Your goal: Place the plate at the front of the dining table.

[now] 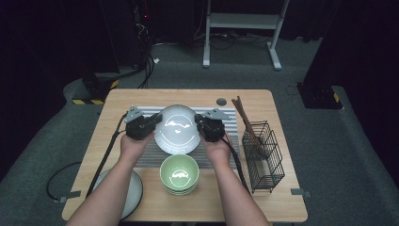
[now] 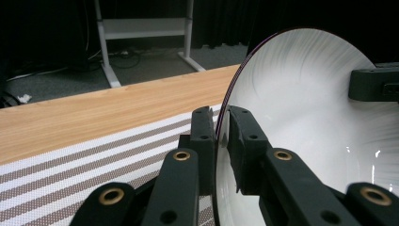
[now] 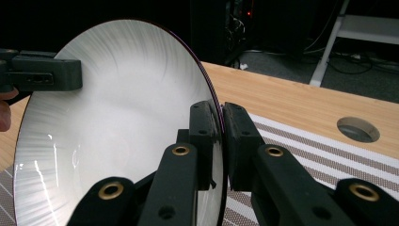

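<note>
High view shows the white plate held between the left tool and the right tool, each clamped narrowly on an opposite rim, above the striped mat on the surface. The plate is tilted, its face turned toward the person, its width running left to right. A green bowl sits just in front. The plate's lower edge is cut off in the gripper views.

Glossy white ceramic plate, matt woven striped mat, smooth wooden table, black wire basket.
</note>
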Available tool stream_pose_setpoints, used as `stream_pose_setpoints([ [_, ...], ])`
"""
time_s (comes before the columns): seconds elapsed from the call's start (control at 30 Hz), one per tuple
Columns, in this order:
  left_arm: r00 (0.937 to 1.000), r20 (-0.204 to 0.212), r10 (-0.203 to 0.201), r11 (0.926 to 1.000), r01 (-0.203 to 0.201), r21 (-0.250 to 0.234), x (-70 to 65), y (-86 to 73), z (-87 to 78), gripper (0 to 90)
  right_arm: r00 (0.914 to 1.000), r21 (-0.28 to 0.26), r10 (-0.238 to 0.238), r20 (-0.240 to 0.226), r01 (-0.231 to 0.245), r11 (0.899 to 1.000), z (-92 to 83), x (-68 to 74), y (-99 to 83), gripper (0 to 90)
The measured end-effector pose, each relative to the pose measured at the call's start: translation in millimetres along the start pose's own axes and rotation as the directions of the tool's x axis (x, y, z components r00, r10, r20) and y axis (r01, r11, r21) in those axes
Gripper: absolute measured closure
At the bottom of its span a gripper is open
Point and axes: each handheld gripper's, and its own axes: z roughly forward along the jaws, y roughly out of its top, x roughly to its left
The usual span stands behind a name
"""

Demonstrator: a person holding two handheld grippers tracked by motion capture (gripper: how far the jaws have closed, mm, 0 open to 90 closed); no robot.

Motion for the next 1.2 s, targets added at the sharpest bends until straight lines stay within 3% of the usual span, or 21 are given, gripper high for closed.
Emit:
stream_pose_setpoints([
  [0.57, 0.9999, -0.005, -0.014, 0.9989, 0.014, 0.046, 1.6, -19.0, 7.4, 80.1, 0.9997, 0.038, 0.025, -0.005, -0.025, 0.999, 10.3, -1.9, -22.1, 82.6],
  [1.2, 0.9998, -0.009, -0.016, 0.995, 0.017, 0.098, -5.2, -29.3, 6.1, 80.0, 0.9987, 0.054, 0.05, -0.013, -0.049, 0.997, 6.7, -0.8, -38.9, 82.6],
])
